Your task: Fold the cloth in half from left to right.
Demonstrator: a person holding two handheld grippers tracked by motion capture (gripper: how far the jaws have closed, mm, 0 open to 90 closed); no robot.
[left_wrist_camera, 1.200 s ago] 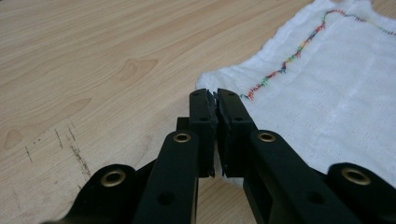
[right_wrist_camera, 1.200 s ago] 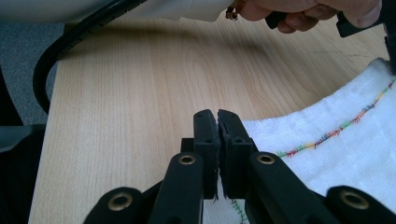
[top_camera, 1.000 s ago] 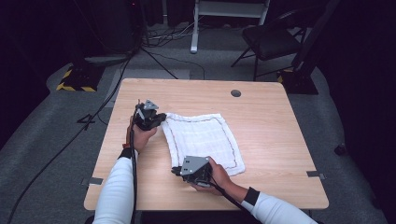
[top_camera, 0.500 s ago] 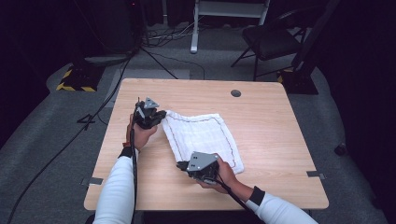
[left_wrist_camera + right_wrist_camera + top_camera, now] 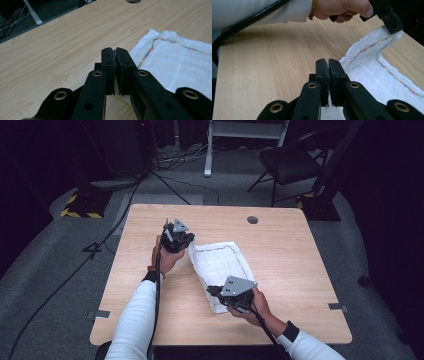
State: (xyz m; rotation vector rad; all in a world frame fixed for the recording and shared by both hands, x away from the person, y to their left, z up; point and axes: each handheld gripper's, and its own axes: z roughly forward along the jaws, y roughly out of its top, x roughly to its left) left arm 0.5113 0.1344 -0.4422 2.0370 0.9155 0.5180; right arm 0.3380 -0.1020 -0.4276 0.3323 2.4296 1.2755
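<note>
A white towel with a coloured stitched border lies in the middle of the wooden table. My left gripper is shut on the towel's far left corner and holds it raised off the wood. Seen from the right gripper view, that gripper pinches the lifted corner of the towel. My right gripper is shut on the near left corner. In their own views the left gripper and the right gripper both have their jaws pressed together, with the towel running underneath.
A round cable hole sits near the table's far edge. Grey tape marks are stuck at the table's sides. Behind the table stand a black chair and a white stand, and cables lie on the floor.
Both grippers have moved to the right and slightly up, carrying the towel's left edge with them. The towel now looks narrower, its left side drawn over toward the right.
</note>
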